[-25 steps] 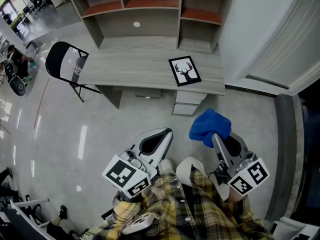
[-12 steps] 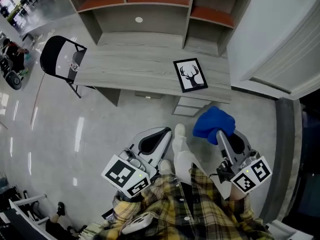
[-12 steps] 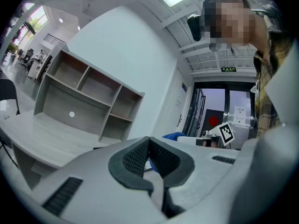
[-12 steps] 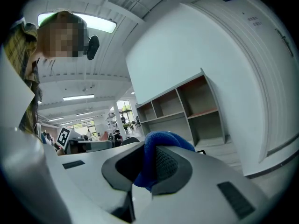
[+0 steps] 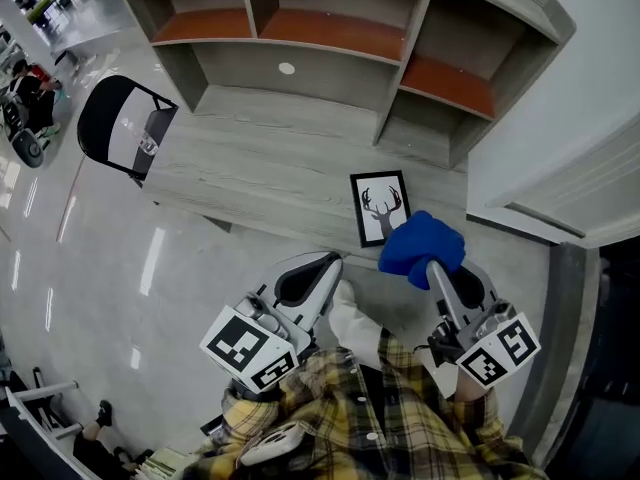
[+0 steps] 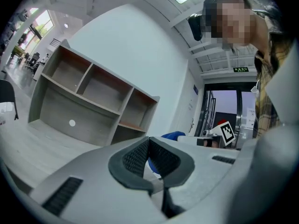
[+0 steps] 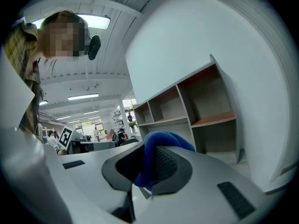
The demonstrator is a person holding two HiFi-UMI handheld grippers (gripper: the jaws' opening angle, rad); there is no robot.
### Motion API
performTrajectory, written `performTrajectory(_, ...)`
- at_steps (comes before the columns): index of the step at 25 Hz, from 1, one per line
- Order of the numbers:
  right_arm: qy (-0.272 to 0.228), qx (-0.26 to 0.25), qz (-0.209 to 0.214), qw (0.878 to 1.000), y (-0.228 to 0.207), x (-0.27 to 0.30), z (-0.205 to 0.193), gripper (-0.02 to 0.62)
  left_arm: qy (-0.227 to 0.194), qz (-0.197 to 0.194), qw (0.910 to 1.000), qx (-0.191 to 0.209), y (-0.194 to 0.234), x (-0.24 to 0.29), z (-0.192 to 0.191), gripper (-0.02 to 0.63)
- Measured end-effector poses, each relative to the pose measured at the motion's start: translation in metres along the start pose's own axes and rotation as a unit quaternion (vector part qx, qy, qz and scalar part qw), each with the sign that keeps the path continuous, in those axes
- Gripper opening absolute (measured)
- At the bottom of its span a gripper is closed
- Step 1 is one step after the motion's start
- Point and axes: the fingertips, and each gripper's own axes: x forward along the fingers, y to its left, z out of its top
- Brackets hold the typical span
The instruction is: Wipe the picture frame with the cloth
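Note:
A black picture frame [image 5: 381, 206] with a deer silhouette lies flat near the front edge of the grey wooden desk [image 5: 260, 168]. My right gripper [image 5: 432, 265] is shut on a bunched blue cloth [image 5: 421, 249], which covers the frame's lower right corner in the head view. The same blue cloth [image 7: 150, 164] is pinched between the pads in the right gripper view. My left gripper [image 5: 334, 260] hovers at the desk's front edge, left of the frame, jaws shut with nothing between them. In the left gripper view the left gripper [image 6: 149, 143] shows its pads pressed together, the blue cloth [image 6: 173, 135] beyond.
A shelf unit [image 5: 330, 28] with open compartments stands on the back of the desk. A black folding chair [image 5: 122, 126] sits at the desk's left end. A white wall and door [image 5: 590, 158] close off the right. A white round sticker [image 5: 287, 68] marks the shelf's back panel.
Both grippers have come forward up to the desk; the blue cloth now overlaps the frame's lower corner, and the left gripper has reached the desk's front edge. Jaws unchanged.

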Motion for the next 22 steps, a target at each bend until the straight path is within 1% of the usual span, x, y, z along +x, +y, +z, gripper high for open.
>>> performTrajectory(5,-0.006,-0.006,0.016,1.000,-0.010,0.017,0.023,0.049,-0.009,0.015,0.9998,0.010,0.011,0.011,0.022,0.006)
performTrajectory(8,-0.004,-0.002,0.027,1.000,-0.025,0.022,0.024,0.049,-0.014,0.030,0.9993,0.014,0.018,0.023,0.027,0.006)
performTrajectory(11,0.001,0.006,0.028,1.000,-0.043,0.035,0.023,0.049,-0.013,0.037,0.9991,0.015,0.033,0.038,0.032,0.006)
performTrajectory(16,0.003,0.016,0.017,1.000,-0.049,0.052,0.027,0.049,-0.016,0.034,0.9992,0.009,0.055,0.042,0.048,0.006)
performTrajectory(22,-0.009,0.031,-0.018,0.999,-0.053,0.059,0.031,0.049,-0.001,0.016,0.9998,0.010,0.079,0.046,0.061,0.006)
